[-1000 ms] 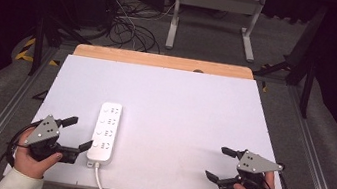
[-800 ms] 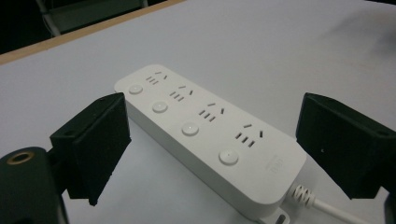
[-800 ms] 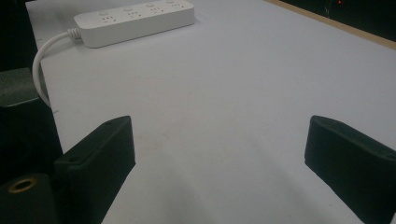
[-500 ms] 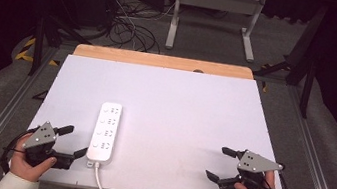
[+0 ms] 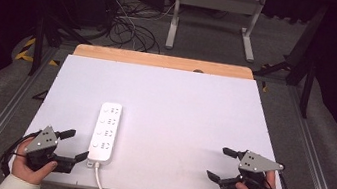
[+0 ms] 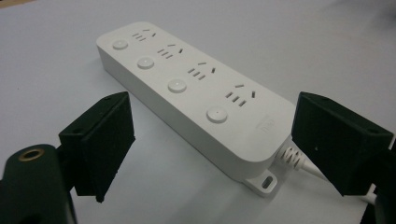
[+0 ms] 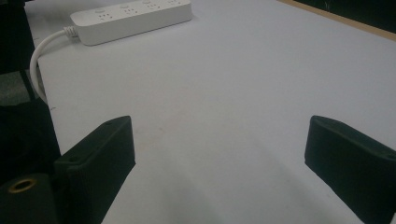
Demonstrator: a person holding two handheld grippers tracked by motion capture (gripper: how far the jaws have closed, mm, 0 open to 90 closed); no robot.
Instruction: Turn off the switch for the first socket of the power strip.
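left claw (image 5: 74, 145): jaws spread wide, nothing in them, sitting at the near left corner of the table (image 5: 194, 108) and aimed at the cord end of the strip.
strip (image 5: 105, 133): white, four sockets with a button each, lying flat near the front edge, just beside the left claw. In the left gripper view the strip (image 6: 196, 102) runs diagonally between the jaws but isn't touched by either.
cord (image 5: 101, 185): comes out the near end and drops off the table edge. The right-hand jaw in the left gripper view is pretty much on top of the cord (image 6: 299, 161).
risk 1: if it closes from here I'd bet it pinches the cord or its strain relief instead of the body.
risk 2: jaws are skewed to the strip, so one could hit first and just shove or spin it.
risk 3: the hanging cord might tug it sideways on a lift.
right claw (image 5: 222, 164): also wide and empty, well apart at the near right corner, not much help steadying anything from there.
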